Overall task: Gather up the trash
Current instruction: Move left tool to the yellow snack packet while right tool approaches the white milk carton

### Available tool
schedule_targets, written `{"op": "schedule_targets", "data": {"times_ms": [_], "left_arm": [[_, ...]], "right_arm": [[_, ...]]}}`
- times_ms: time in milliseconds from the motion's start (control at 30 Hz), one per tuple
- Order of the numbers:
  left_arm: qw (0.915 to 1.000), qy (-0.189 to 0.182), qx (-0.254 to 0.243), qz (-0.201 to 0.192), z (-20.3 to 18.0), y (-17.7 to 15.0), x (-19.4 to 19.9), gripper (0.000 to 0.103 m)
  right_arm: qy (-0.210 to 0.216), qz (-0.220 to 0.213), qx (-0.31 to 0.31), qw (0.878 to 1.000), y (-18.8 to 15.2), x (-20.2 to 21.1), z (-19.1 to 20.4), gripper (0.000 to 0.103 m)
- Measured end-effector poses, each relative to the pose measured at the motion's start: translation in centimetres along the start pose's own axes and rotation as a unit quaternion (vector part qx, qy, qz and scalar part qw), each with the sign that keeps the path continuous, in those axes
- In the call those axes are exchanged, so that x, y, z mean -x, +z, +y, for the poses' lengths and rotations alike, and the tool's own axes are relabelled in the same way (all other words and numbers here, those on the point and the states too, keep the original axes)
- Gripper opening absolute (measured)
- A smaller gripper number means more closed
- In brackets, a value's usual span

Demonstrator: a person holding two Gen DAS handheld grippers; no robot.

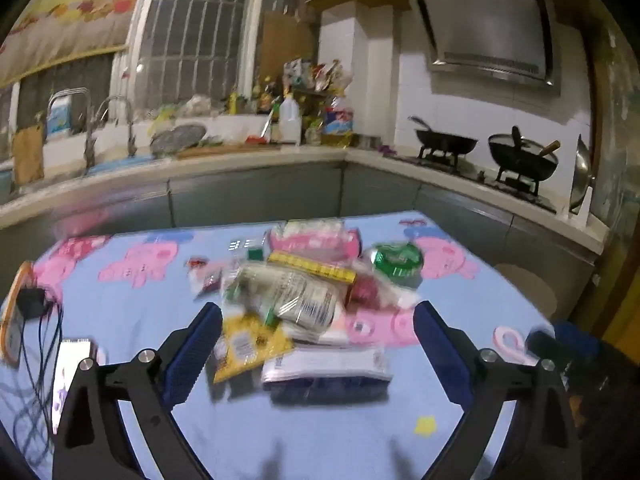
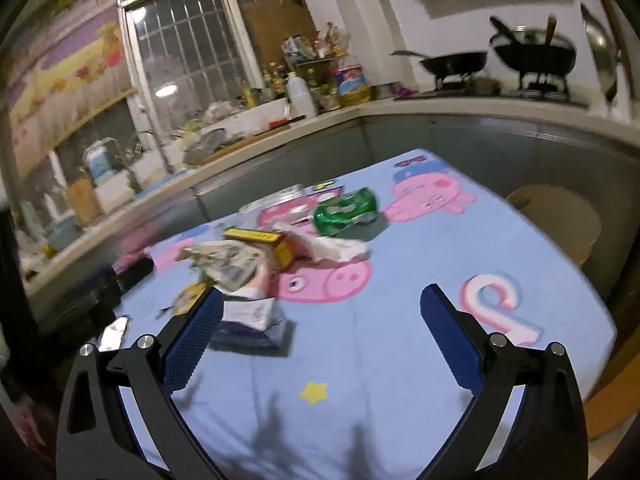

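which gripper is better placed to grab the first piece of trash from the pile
Left, probably. The left gripper is open with the trash pile centred between its fingers. The right gripper, also open, faces mostly bare cloth; the pile sits off by its left finger.

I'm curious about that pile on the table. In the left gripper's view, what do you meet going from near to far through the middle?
White and dark blue packet → crumpled printed wrapper → yellow box → pink and white package.
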State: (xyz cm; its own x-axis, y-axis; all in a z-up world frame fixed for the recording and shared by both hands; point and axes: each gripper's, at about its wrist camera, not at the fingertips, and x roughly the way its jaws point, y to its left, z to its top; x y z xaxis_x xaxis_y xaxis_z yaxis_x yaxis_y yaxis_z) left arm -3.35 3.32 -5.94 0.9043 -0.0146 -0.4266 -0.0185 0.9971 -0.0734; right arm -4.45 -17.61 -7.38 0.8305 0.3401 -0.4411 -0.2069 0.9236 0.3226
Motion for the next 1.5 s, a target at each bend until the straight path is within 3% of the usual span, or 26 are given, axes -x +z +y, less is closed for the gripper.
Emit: {"op": "schedule_targets", "data": {"times_ms": [167,300,400,500,567,667,767,833,1033,1133,1233,1333,1400,1467,1500], "left_arm": [[0.9991,0.021,0.037,0.008,2.0,-2.6,1.5,0.099],[0.9963,-0.029,0.080,0.014,3.2,-3.2,1.6,0.099],[0.9938,-0.038,0.089,0.055,3.4,-3.7,0.2,0.099],[0.9945,-0.034,0.090,0.042,4.1,-3.2,0.0,0.099],[0.9973,-0.005,0.070,0.021,4.8,-2.6,0.0,0.099],[0.9985,0.031,0.041,0.021,6.4,-1.9,-1.0,0.098],[0.9972,0.050,0.031,0.045,8.7,-1.7,-2.4,0.084],[0.9950,0.034,0.055,0.077,10.6,-1.9,-3.4,0.077],[0.9772,-0.049,0.157,0.134,14.7,-2.6,-5.7,0.071],[0.9740,-0.065,0.161,0.145,14.6,-2.5,-6.6,0.071],[0.9714,-0.080,0.163,0.153,14.3,-2.5,-7.3,0.071],[0.9689,-0.087,0.166,0.162,14.2,-2.4,-8.0,0.071],[0.9689,-0.085,0.165,0.163,14.0,-2.4,-8.1,0.071],[0.9714,-0.081,0.156,0.160,13.6,-2.3,-7.9,0.071],[0.9731,-0.077,0.150,0.157,13.4,-2.3,-7.7,0.071]], "right_arm": [[0.030,0.024,-0.019,0.999,-0.8,-1.0,-0.3,0.097],[0.047,0.040,0.002,0.998,-0.9,-1.5,0.9,0.097],[0.054,0.048,0.014,0.997,-1.0,-1.8,1.4,0.097],[0.058,0.050,0.028,0.997,-1.0,-1.7,1.9,0.096],[0.059,0.050,0.047,0.996,-0.8,-1.7,2.4,0.088],[0.068,0.064,0.077,0.993,-0.6,-2.4,3.1,0.076],[0.085,0.089,0.103,0.987,-0.7,-4.1,4.1,0.066],[0.093,0.105,0.112,0.984,-0.8,-5.4,4.5,0.065],[0.109,0.149,0.183,0.966,-0.9,-10.6,6.9,0.065],[0.114,0.168,0.250,0.947,-1.3,-13.0,8.8,0.068],[0.108,0.169,0.322,0.925,-2.2,-14.7,10.5,0.079],[0.113,0.187,0.339,0.915,-2.8,-15.9,10.7,0.079],[0.119,0.195,0.342,0.911,-3.2,-16.0,10.5,0.076],[0.128,0.194,0.348,0.908,-3.6,-15.0,10.3,0.059],[0.133,0.195,0.344,0.909,-3.6,-14.5,10.1,0.056]]}}
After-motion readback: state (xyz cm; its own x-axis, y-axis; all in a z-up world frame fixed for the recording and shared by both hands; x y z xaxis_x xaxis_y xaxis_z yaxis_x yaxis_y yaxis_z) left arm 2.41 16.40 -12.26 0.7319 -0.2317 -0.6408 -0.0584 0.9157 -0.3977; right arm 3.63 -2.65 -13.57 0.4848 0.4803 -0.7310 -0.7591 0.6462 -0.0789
